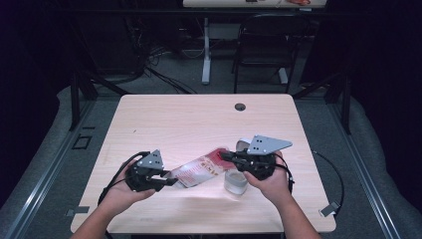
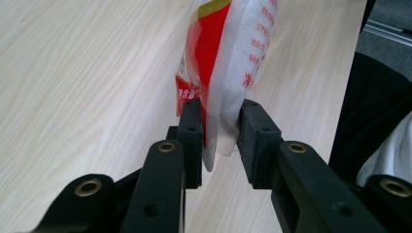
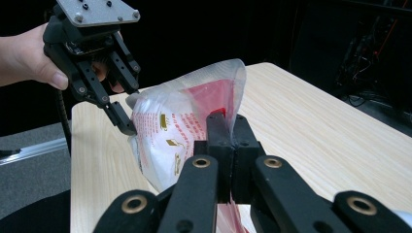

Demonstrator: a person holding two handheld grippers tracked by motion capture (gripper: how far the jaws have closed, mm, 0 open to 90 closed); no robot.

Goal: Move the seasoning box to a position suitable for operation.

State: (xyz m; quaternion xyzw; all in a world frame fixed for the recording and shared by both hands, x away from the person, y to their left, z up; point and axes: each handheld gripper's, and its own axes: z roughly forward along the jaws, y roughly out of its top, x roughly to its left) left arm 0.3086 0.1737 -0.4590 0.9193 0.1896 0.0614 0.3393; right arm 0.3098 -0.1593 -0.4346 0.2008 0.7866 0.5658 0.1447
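Note:
A red and white plastic bag of white powder hangs above the table between both grippers. My left gripper is shut on its left end; in the left gripper view the pads press the bag from both sides at the gripper. My right gripper is shut on the bag's upper right edge. In the right gripper view its jaws meet on the thin film at the gripper, the bag bulges beyond, and the left gripper clamps its far end.
A clear round container stands on the light wooden table under the right hand. A cable hole sits near the far edge. A black chair and a white table leg stand beyond.

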